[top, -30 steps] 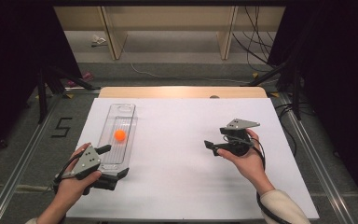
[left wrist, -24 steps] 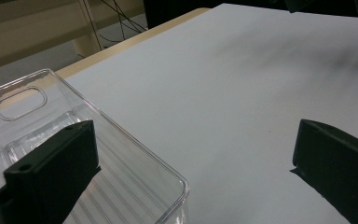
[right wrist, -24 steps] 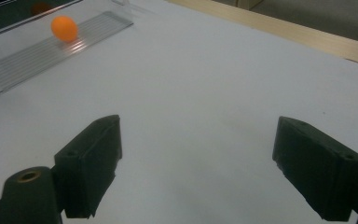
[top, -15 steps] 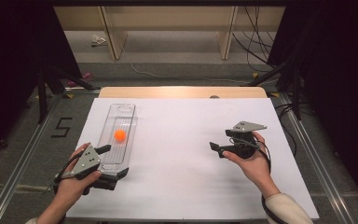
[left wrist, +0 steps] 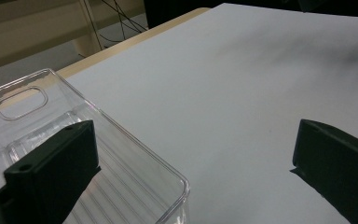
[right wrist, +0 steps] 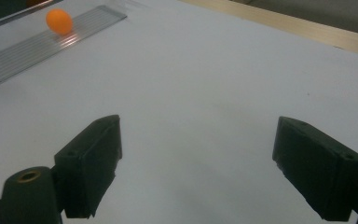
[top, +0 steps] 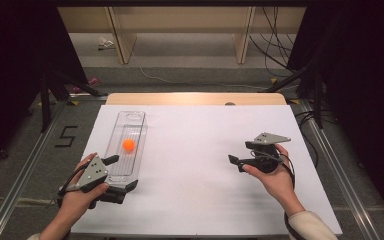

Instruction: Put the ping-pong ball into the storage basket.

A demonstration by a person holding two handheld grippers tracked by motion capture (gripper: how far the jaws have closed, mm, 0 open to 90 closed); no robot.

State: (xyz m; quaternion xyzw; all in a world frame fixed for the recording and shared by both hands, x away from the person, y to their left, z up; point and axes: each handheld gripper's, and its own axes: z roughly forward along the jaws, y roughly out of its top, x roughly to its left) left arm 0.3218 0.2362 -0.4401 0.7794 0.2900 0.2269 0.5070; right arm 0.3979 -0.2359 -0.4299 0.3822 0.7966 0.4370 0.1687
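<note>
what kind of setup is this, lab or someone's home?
Most likely a lab recording rig, not a home: a white-covered table ringed by black curtains, loose cables on the floor behind, and a floor mark "5" beside it. Handheld grippers work a clear tray.

The ball (top: 128, 145) is orange. The ridged tray (top: 125, 150) is see-through. The bench (top: 200, 150) is white. Each hand-held gripper (top: 111, 176) has black jaws.

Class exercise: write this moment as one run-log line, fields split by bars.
left gripper: open, straddling near corner of clear tray | orange ball: in tray | right gripper: open, holding nothing, over white table
</note>
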